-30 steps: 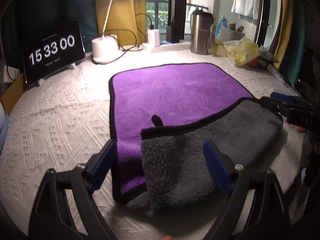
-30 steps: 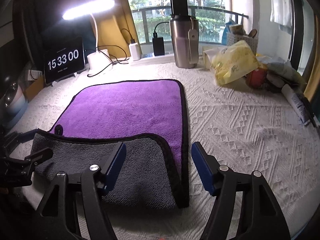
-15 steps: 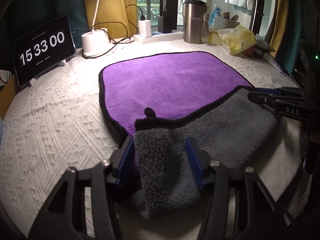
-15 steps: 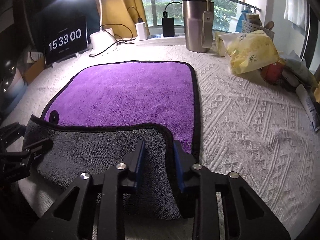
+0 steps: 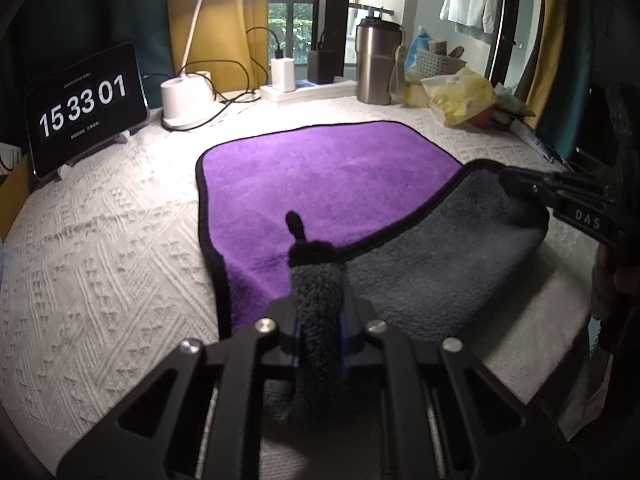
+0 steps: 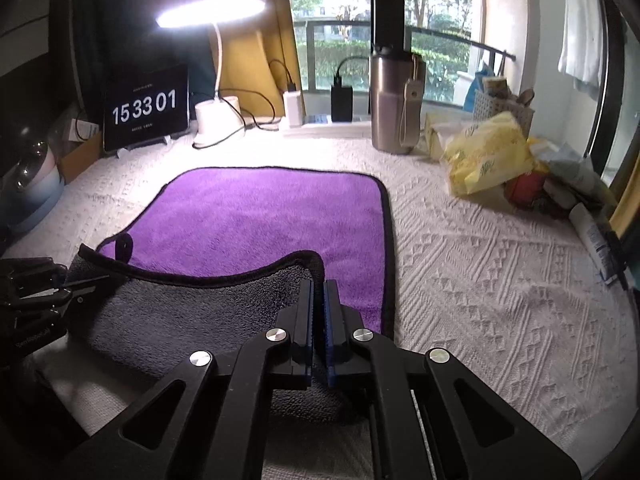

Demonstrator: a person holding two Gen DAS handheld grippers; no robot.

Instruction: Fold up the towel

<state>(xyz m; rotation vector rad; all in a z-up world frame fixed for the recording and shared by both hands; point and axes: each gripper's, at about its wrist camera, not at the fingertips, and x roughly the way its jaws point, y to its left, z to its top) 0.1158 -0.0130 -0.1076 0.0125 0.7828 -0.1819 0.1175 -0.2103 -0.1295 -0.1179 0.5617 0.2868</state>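
Observation:
A towel (image 5: 328,176), purple on top and grey underneath with a black hem, lies on the white textured cloth (image 5: 100,240). Its near edge is turned over, showing the grey side (image 5: 432,264), and is lifted a little. My left gripper (image 5: 318,320) is shut on the near left corner, with bunched grey fabric between the fingers. My right gripper (image 6: 318,300) is shut on the near right corner (image 6: 308,264) of the towel (image 6: 260,216). Each gripper shows at the edge of the other's view.
At the back stand a clock tablet (image 5: 86,108), a lit desk lamp (image 6: 212,16) with cables, chargers and a steel tumbler (image 6: 394,104). Yellow bags (image 6: 488,156), a basket and tubes crowd the right side. A pale blue object (image 6: 28,196) sits far left.
Both grippers went from wide open over the near towel corners to shut on them, and the turned-over grey edge has lifted slightly.

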